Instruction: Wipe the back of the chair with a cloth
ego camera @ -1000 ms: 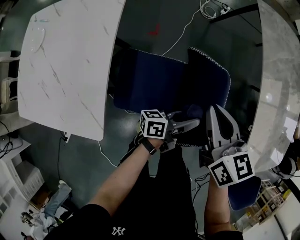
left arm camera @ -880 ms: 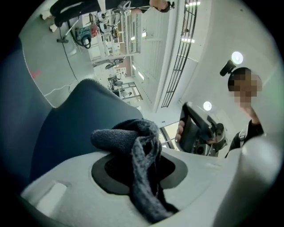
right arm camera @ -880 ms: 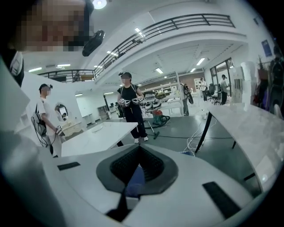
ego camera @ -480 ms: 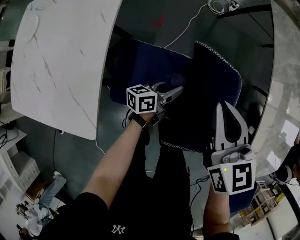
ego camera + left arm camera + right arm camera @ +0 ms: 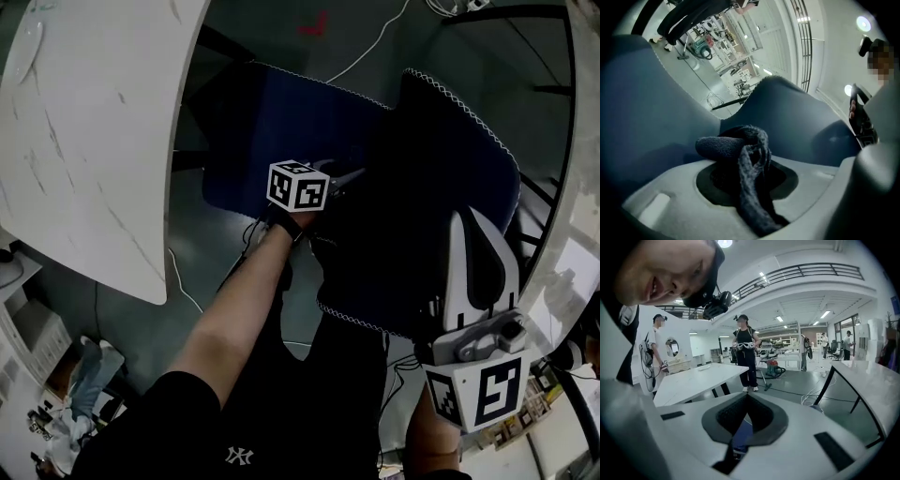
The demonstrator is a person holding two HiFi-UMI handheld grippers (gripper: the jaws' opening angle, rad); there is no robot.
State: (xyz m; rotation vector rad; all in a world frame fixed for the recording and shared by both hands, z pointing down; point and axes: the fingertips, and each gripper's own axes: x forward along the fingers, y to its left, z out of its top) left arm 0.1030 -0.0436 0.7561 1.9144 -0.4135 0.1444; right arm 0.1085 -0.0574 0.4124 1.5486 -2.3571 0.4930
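- The right tongs [image 5: 467, 223] are nearest, at the lower right of the head view, with their marker cube [image 5: 478, 396] toward the camera.
- In the right gripper view the right tongs [image 5: 746, 398] are closed tip to tip and grip nothing. Only a sliver of blue shows through the slit lower down.
- A bare left forearm [image 5: 242, 314] reaches up and forward from the bottom centre.
- It carries the left tongs [image 5: 339, 175], which lie over the dark blue chair [image 5: 281, 122].
- In the left gripper view these tongs are clamped on a dark grey knitted cloth [image 5: 737, 151]. The cloth bunches in a loop at the tips and trails back between the 2 jaws.
- Blue upholstery fills the left gripper view just behind the cloth. I cannot tell whether the cloth touches it.
- The chair back [image 5: 441, 178] is the darker padded panel with pale stitched edges, between the 2 tongs.
- A white marbled desk [image 5: 84, 141] is at the left, and a second desk [image 5: 562, 253] curves along the right edge.
- A pale cable [image 5: 367, 49] runs over the dark floor [image 5: 281, 33] beyond the chair.
- Far off, the right gripper view shows a bright hall with standing people [image 5: 746, 359] and a red vacuum cleaner [image 5: 775, 367].
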